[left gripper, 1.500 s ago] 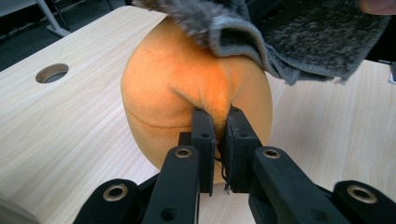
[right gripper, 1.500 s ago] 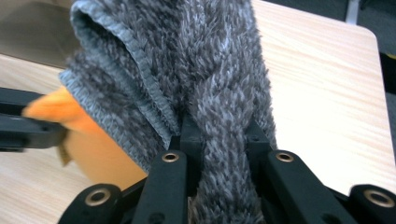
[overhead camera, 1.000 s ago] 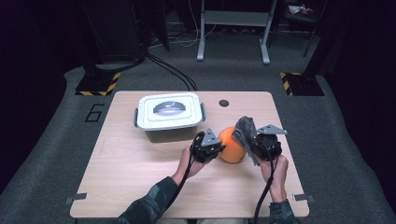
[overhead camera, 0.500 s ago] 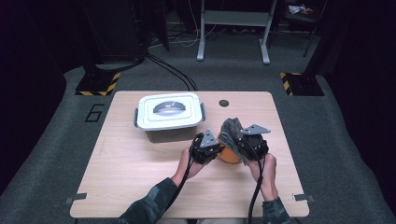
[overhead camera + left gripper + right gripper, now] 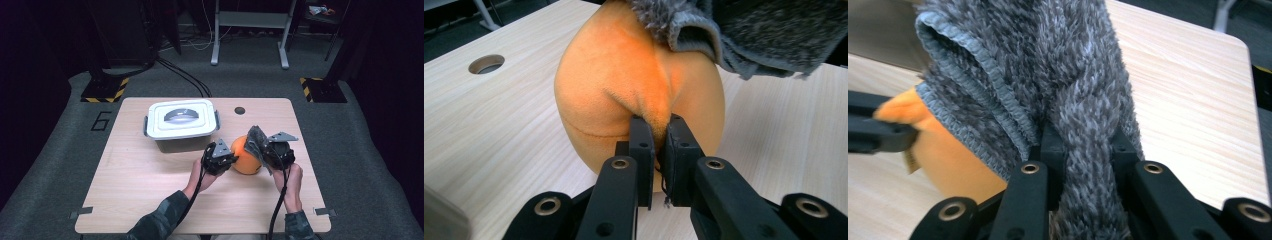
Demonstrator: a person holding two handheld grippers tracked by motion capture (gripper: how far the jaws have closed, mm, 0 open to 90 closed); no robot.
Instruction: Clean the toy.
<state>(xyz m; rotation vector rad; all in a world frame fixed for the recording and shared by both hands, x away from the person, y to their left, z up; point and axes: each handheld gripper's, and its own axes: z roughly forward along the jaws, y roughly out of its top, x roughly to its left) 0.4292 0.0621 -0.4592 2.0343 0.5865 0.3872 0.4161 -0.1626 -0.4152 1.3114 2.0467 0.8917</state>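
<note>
The soft round orange plush ball [image 5: 246, 157] sits on my light wooden table [image 5: 150, 190], a bit right of the middle and near my edge. In the left gripper view I see it up close [image 5: 624, 85], fuzzy, with a thin seam low across its front.

My left gripper [image 5: 223, 157] is right beside the ball on its left. Its two black jaws are squeezed nearly together, and they pinch a small fold of the orange fuzz [image 5: 658, 119] between them.

My right gripper [image 5: 260, 147] is on the other side of the ball. Its jaws are closed tight on a fluffy grey cloth [image 5: 1068, 90] with a stitched edge. The cloth bunches up between the jaws and hangs against the top right of the ball, touching it. In the left gripper view the grey cloth [image 5: 749, 35] drapes over the ball's top.

Behind the ball and to its left stands a white plastic box with a snap-on lid and a grey handle [image 5: 181, 120], near the ball but not touching it. A small round hole [image 5: 240, 110] is in the table close to the far edge. The floor around the table is grey carpet [image 5: 360, 150].
</note>
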